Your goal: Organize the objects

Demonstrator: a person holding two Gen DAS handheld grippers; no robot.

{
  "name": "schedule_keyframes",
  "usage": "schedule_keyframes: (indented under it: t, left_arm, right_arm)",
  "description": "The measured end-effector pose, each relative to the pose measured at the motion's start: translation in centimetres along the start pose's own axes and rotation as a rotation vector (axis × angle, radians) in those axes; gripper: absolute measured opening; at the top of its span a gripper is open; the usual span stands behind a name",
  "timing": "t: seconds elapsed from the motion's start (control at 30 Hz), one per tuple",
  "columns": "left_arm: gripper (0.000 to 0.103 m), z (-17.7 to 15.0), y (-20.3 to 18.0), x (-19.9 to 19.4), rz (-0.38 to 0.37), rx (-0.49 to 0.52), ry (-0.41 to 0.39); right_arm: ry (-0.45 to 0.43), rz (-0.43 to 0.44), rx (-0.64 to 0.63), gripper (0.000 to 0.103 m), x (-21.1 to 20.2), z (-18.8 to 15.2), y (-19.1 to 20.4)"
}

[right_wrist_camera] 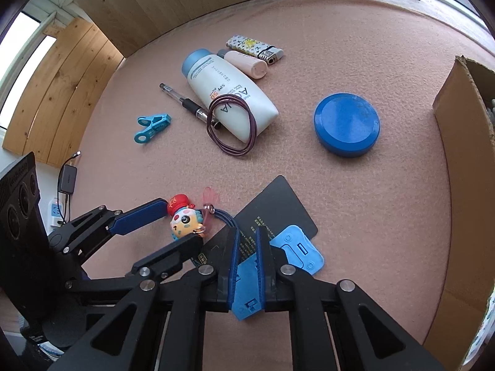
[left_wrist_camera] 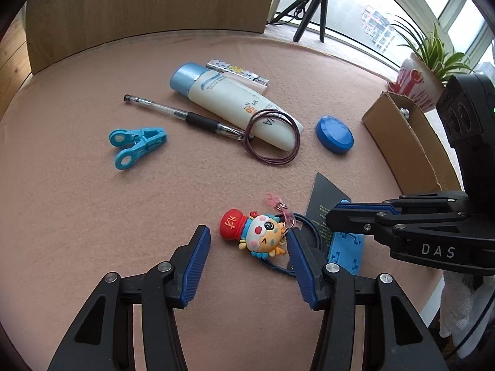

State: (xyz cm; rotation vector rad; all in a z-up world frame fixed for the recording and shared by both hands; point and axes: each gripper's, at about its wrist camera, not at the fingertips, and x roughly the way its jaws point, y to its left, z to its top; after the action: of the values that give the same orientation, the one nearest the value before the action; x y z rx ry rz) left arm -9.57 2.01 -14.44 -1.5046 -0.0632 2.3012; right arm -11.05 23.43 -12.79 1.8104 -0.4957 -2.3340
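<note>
A cartoon keychain figure [left_wrist_camera: 258,235] with a red hat lies on the pink felt mat [left_wrist_camera: 92,216], a dark blue cord running from its ring. My left gripper [left_wrist_camera: 247,238] stands open around it: the right pad is at the figure's ring side and the left pad is apart from the hat. A light blue plastic stand [right_wrist_camera: 297,252] lies on a black card [right_wrist_camera: 278,204]. My right gripper [right_wrist_camera: 247,238] is shut on the stand's upturned flap. In the left wrist view the right gripper [left_wrist_camera: 332,215] comes in from the right, over the stand [left_wrist_camera: 346,249].
Farther back lie a sunscreen bottle [left_wrist_camera: 229,102], a pen [left_wrist_camera: 185,116], purple hair bands [left_wrist_camera: 272,137], a blue clip [left_wrist_camera: 136,145], a lighter [right_wrist_camera: 253,48], a pink tube [right_wrist_camera: 246,63] and a round blue lid [right_wrist_camera: 346,123]. An open cardboard box [right_wrist_camera: 461,185] stands at the right.
</note>
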Motion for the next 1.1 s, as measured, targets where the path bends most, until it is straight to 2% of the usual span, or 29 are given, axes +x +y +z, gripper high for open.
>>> schedule_keyframes:
  t: [0.03, 0.13, 0.2, 0.27, 0.33, 0.43, 0.6, 0.77, 0.83, 0.93, 1.07, 1.1]
  left_arm:
    - [0.055, 0.1, 0.6, -0.3, -0.011, -0.019, -0.006]
    - [0.054, 0.2, 2.2, -0.7, 0.026, -0.052, -0.019]
    - [0.054, 0.1, 3.3, -0.8, 0.025, -0.077, -0.015]
    - [0.054, 0.0, 3.7, -1.2, 0.028, -0.079, -0.025]
    - [0.054, -0.1, 3.3, -1.7, -0.011, -0.06, -0.033]
    - [0.057, -0.2, 1.5, -1.7, -0.036, 0.01, -0.034]
    - [0.059, -0.4, -0.9, 0.6, 0.022, 0.088, 0.022]
    - [0.059, 0.3, 0.8, 0.3, 0.051, -0.002, -0.009]
    - [0.059, 0.6, 1.9, -0.3, 0.041, -0.032, -0.023]
    - [0.059, 0.8, 3.1, -0.4, 0.09, -0.037, -0.022]
    - [0.06, 0.9, 3.2, -1.2, 0.003, -0.038, -0.038]
    - [0.063, 0.8, 2.7, -1.3, -0.003, -0.019, -0.044]
  right_arm:
    - [-0.002, 0.001, 0.003, 0.006, 0.0, 0.0, -0.1]
    - [-0.003, 0.01, 0.014, 0.005, 0.0, 0.1, -0.3]
    - [-0.001, 0.006, 0.017, 0.005, -0.1, 0.2, -0.3]
    - [-0.008, 0.018, 0.024, 0.011, -0.2, 0.2, -0.1]
    - [-0.007, 0.039, 0.024, 0.012, -0.1, 0.1, 0.2]
    - [-0.004, 0.026, 0.009, 0.012, 0.0, 0.1, 0.7]
    - [0.006, 0.038, 0.011, 0.012, 0.1, 0.3, 0.9]
    - [0.017, 0.009, -0.029, 0.009, 0.3, 0.3, 1.5]
    - [0.019, 0.014, -0.025, 0.009, 0.4, 0.4, 1.2]
    - [0.018, 0.016, -0.02, 0.009, 0.4, 0.4, 1.0]
    - [0.002, 0.004, -0.028, 0.013, 0.4, 0.6, 1.2]
    - [0.003, 0.01, -0.03, 0.018, 0.5, 0.7, 1.3]
